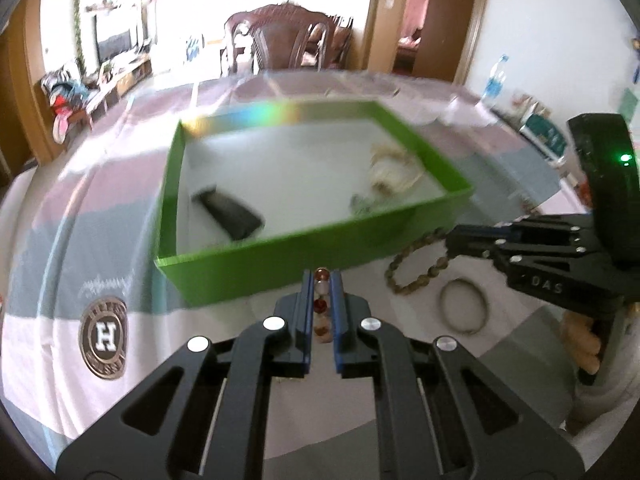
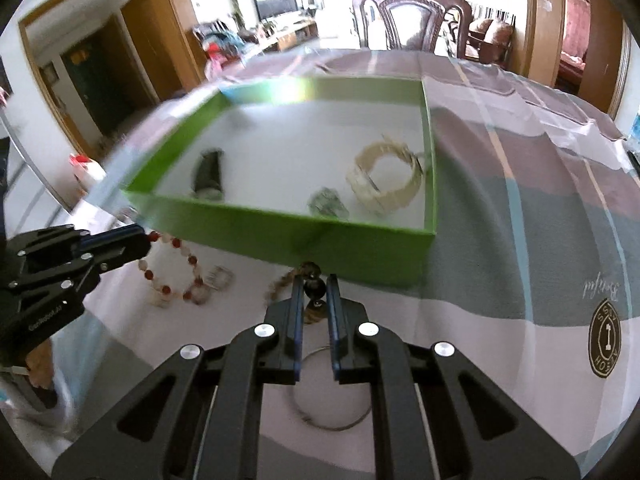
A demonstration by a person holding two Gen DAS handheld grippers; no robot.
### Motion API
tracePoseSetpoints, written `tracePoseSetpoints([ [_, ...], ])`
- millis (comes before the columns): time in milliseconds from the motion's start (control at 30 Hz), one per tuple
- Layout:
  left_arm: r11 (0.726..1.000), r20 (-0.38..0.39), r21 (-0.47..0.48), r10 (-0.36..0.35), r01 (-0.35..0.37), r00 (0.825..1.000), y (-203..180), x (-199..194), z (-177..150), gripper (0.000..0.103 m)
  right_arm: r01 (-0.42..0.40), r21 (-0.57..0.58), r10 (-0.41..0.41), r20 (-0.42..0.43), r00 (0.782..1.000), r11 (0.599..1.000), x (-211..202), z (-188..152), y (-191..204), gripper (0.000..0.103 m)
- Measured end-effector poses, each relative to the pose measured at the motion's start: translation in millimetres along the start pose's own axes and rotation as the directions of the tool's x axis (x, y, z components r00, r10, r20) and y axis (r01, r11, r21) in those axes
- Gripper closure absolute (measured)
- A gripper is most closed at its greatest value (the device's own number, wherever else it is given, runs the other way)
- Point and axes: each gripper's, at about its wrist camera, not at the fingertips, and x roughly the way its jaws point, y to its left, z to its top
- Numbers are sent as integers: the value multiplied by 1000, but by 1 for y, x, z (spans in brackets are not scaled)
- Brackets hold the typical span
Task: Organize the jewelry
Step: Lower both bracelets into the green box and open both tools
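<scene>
My left gripper point(image 1: 322, 280) is shut on a red-and-white bead bracelet point(image 1: 321, 308), just in front of the green box point(image 1: 280, 256). In the right wrist view this left gripper point(image 2: 146, 238) comes in from the left, and the red-and-white bracelet point(image 2: 172, 276) dangles from it over the cloth. My right gripper point(image 2: 314, 282) is shut on a brown bead bracelet point(image 2: 280, 286) close to the green box's near wall point(image 2: 320, 236). Seen from the left, the right gripper point(image 1: 450, 242) holds the brown bracelet point(image 1: 412, 272) by one end.
Inside the box lie a black piece point(image 2: 208, 176), a small green stone piece point(image 2: 326, 202) and a cream bracelet point(image 2: 386, 178). A thin metal bangle point(image 1: 464, 306) lies on the striped cloth point(image 2: 520, 240) under the right gripper. A dark wooden chair point(image 1: 284, 38) stands beyond the table.
</scene>
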Motion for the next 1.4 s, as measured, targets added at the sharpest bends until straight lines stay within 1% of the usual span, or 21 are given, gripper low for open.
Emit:
tracePoseSetpoints([
  [67,1000,30,16,0,0,1000,-4,-11,5,95,-37,-3,37,16,999,999,-13,4,4,92],
  [133,999,59,32,-4,2,998,-7,-23,14,95,-49,-22,50,38,998,999,-26,9,9,92],
  [200,999,79,43,5,-8,997,-10,-29,22,95,-37,-45,40,64,997,998,-37,13,15,92],
  [333,996,145,68,51,-61,988,-10,-44,49,95,3,-68,6,129,992,998,-60,33,21,92],
  [433,994,189,63,81,-94,979,-5,-42,65,94,13,-49,-4,193,981,999,-70,50,18,92],
  [500,994,202,42,94,-105,975,1,-32,72,94,44,-35,-35,238,971,998,-69,57,16,92],
  [567,997,176,-13,76,-75,981,15,-10,74,94,80,-1,-77,265,961,997,-55,63,11,92],
  [633,997,142,-49,59,-52,988,24,12,74,94,98,41,-105,245,964,994,-35,67,2,92],
  [700,997,111,-63,57,-50,992,32,33,72,94,85,74,-99,210,973,994,-18,68,-7,92],
  [800,997,82,-74,11,-5,997,38,52,70,94,79,111,-95,144,985,991,7,69,-19,92],
  [833,997,74,-78,7,-1,997,39,56,69,94,72,121,-87,127,988,990,14,69,-22,92],
  [933,997,65,-79,2,3,998,38,65,67,94,64,128,-78,106,991,990,22,67,-25,92],
  [967,997,68,-80,1,5,998,38,67,66,90,64,123,-77,106,991,990,23,66,-25,91],
  [1000,997,69,-80,0,6,998,37,68,66,84,65,120,-78,110,991,991,23,65,-24,90],
  [1033,997,70,-80,4,1,998,37,68,66,71,66,120,-80,117,990,991,21,65,-23,80],
  [1067,997,75,-80,12,-6,997,37,67,65,68,68,120,-83,120,989,990,19,64,-23,71],
  [1200,997,82,-72,26,-20,996,35,59,64,68,66,110,-83,157,984,992,-2,63,-19,69],
  [1267,997,57,-59,58,-55,997,30,50,62,68,80,83,-93,158,983,993,-14,62,-12,69],
  [1300,995,44,-43,91,-89,995,26,44,59,68,80,65,-90,162,983,995,-21,60,-8,69],
  [1333,993,43,-30,112,-111,993,23,37,55,68,82,41,-88,166,982,996,-30,56,-3,69],
  [1400,992,54,-19,129,-128,990,21,24,47,64,91,-2,-89,164,982,996,-41,49,3,69],
])
